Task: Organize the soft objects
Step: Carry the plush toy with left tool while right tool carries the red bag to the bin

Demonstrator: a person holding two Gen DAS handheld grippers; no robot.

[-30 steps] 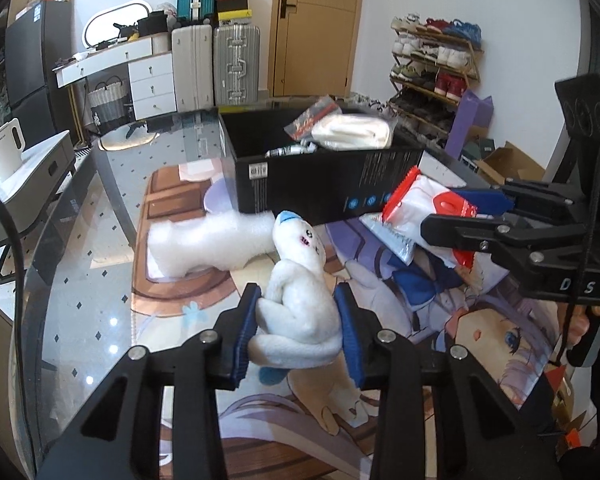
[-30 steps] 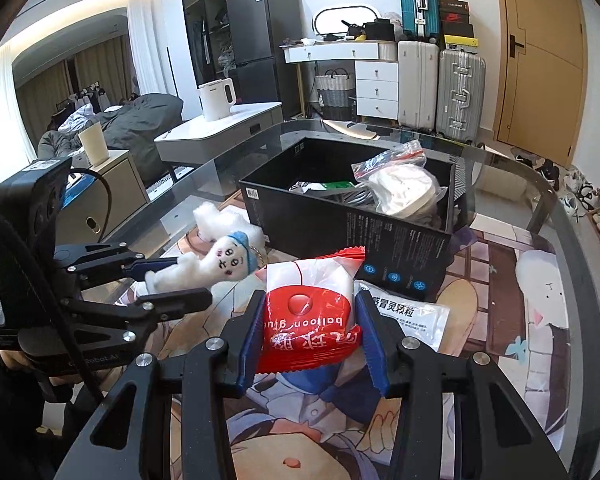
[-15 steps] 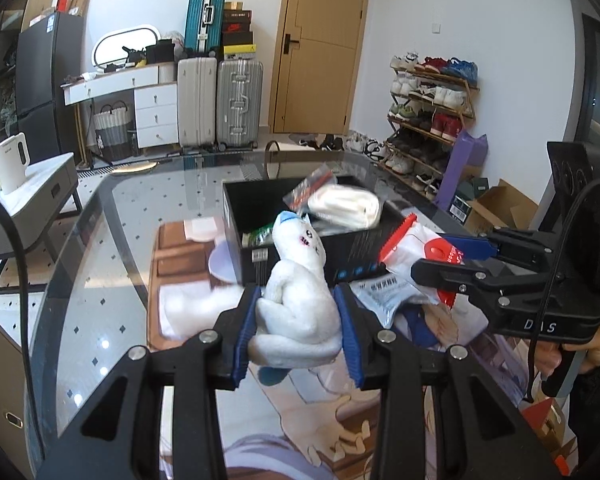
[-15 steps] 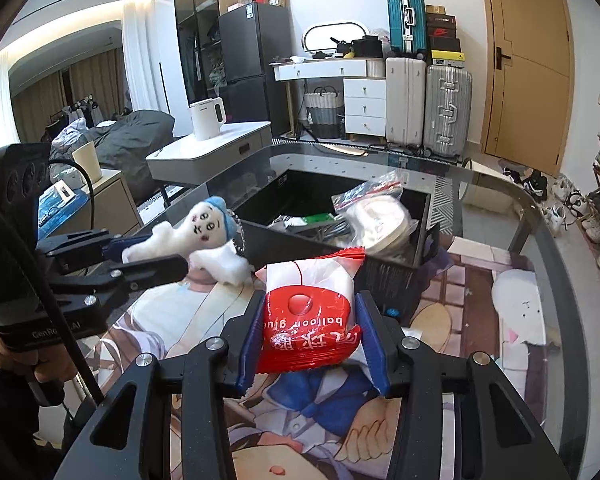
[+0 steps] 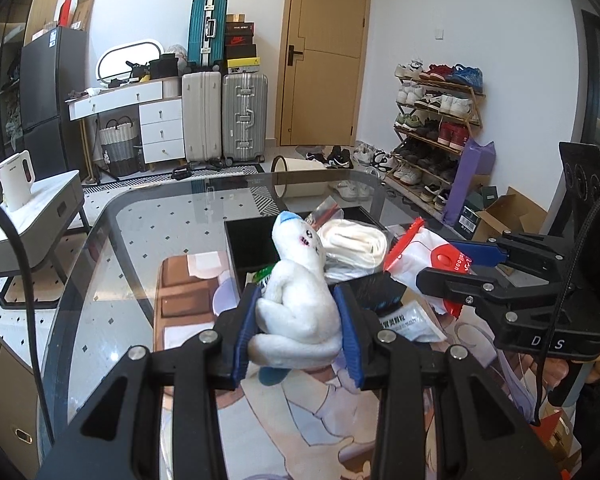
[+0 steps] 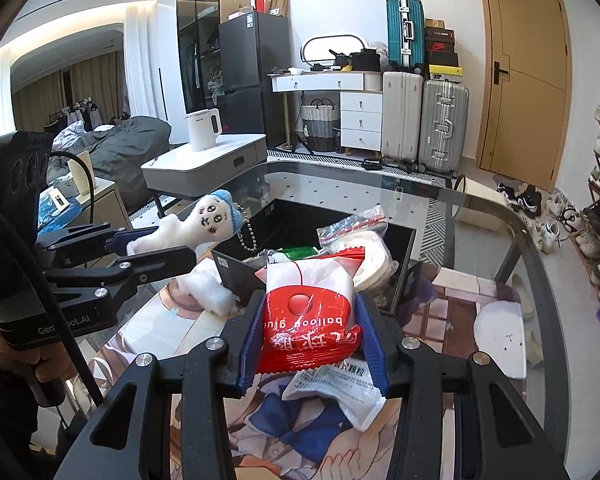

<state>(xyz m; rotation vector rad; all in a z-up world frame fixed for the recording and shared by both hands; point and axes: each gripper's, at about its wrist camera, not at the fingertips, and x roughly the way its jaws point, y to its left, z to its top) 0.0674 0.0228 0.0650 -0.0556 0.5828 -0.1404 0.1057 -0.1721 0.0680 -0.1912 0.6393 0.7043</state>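
Left wrist view shows the left claw [image 5: 298,330] pinching one white plush [image 5: 298,304] by its body, with a blue pad pressed on each side. The plush has a blue cap and a small drawn face, and it is held up above the glass table [image 5: 112,256]. Just past it sits one black box [image 5: 244,244], open on top, with a white roll in a clear bag [image 5: 356,244] inside. The right claw [image 5: 456,268] comes in from the right side, close beside the box. Right wrist view shows the right claw [image 6: 310,336] pinching one red and white bag [image 6: 310,308] between its two blue pads, also held up off the table. Under it lies one flat white packet [image 6: 336,392] on the picture mat [image 6: 300,432]. One fluffy white piece [image 6: 212,292] lies on the mat, touching the box's left corner. Two things are held, one in each claw. Far off stand three suitcases [image 6: 420,108] by a door [image 6: 524,72].
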